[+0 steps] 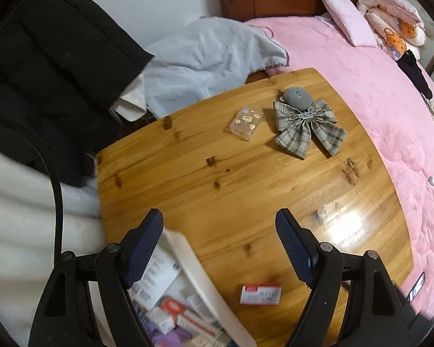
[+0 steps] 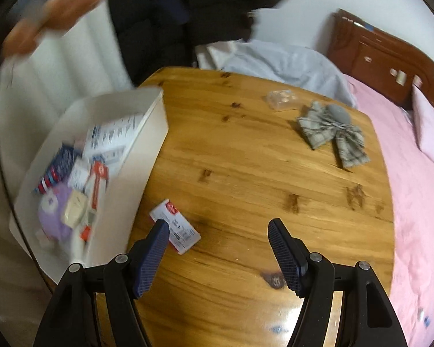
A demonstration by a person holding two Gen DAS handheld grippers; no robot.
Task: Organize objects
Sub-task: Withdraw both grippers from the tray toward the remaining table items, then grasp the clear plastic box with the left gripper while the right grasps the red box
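A white bin (image 2: 156, 133) with several small boxes and packets stands on the left of the wooden table (image 2: 246, 173); its rim also shows in the left wrist view (image 1: 193, 263). A red and white box (image 2: 176, 232) lies on the table beside the bin, just ahead of my right gripper's left finger; it also shows in the left wrist view (image 1: 260, 294). A clear plastic case (image 1: 246, 123) and a plaid bow with a grey plush (image 1: 306, 124) lie at the far side. My left gripper (image 1: 220, 219) is open and empty above the table. My right gripper (image 2: 218, 227) is open and empty.
A pink bed (image 1: 376, 101) with pillows runs along the table's right edge. A pale blue cloth (image 1: 211, 55) and a black coat (image 1: 52, 57) lie beyond the far left edge. A blurred hand (image 2: 52, 14) shows at upper left in the right wrist view.
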